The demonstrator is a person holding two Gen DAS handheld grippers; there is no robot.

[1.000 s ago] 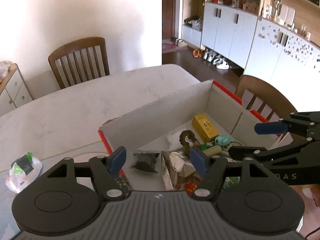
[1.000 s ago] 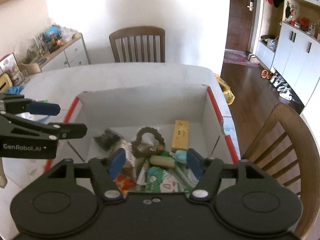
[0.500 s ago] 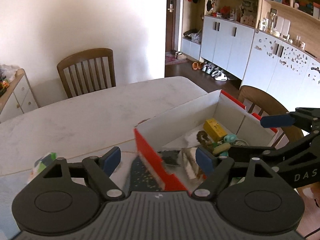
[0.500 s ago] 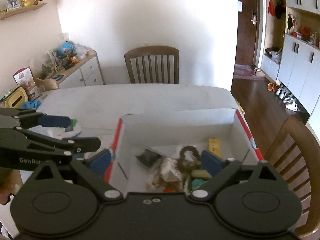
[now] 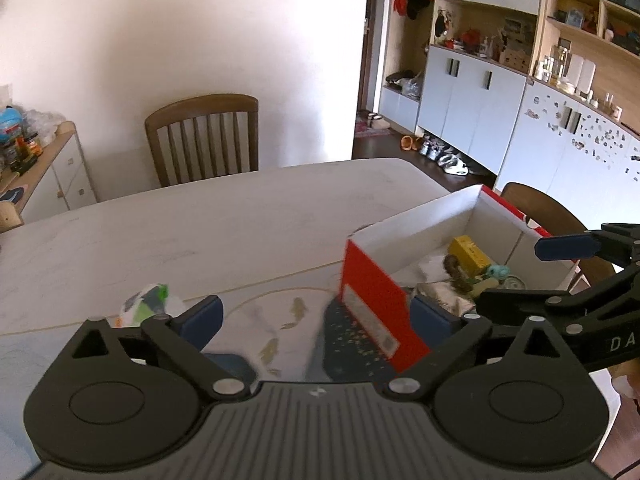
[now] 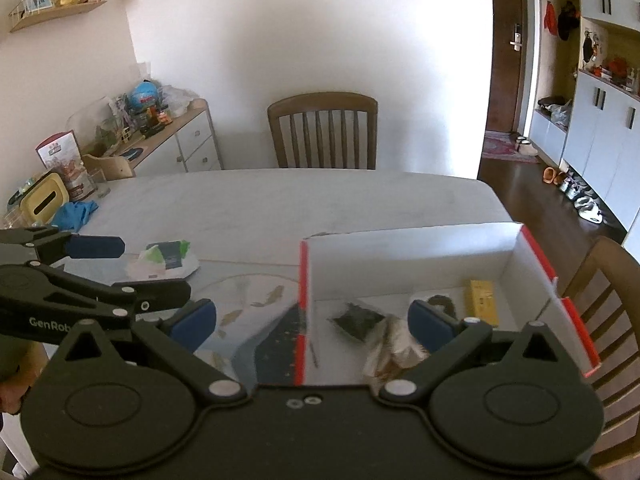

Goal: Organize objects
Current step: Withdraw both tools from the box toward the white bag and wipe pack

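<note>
Red-edged white box (image 6: 408,256), yellow carton (image 6: 483,302) inside, fish-patterned mat (image 6: 256,308), pale marbled table (image 6: 280,204), brown chair (image 6: 322,132).

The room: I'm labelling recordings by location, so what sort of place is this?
Most likely a home dining area: a dining table with wooden chairs, a sideboard with household clutter, and shoes under entryway cabinets.

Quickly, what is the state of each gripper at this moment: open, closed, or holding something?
Left gripper: jaws opening wide, holding nothing; the red box corner only shows between them.
Right gripper: jaws opening wide, holding nothing.
</note>
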